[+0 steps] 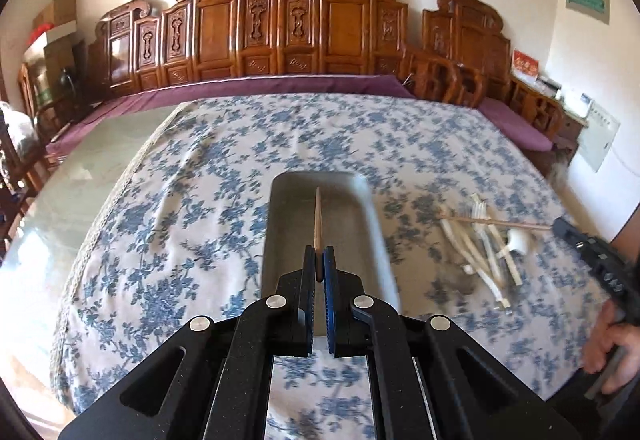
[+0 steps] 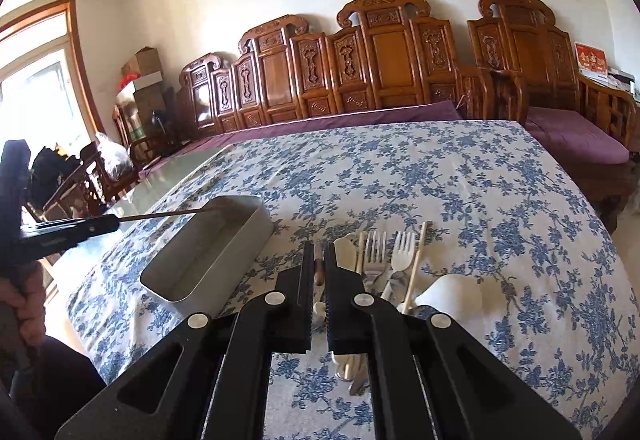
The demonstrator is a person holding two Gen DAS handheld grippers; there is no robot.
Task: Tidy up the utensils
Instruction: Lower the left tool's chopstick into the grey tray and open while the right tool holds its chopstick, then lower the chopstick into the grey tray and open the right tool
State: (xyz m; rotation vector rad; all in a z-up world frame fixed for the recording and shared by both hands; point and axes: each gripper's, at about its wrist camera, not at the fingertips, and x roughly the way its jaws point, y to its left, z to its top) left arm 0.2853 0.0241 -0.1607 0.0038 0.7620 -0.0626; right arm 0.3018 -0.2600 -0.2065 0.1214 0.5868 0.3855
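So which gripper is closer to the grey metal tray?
Left. The left gripper hovers right above the grey metal tray holding a chopstick; the right gripper is beside it, over the cutlery pile.

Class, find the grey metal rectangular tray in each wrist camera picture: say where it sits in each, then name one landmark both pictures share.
Left wrist view: the grey metal rectangular tray lies centre frame, straight beyond the left gripper, under the held wooden chopstick.
Right wrist view: the tray sits left of centre, left of the right gripper.
Shared landmark: the carved wooden bench back along the wall.
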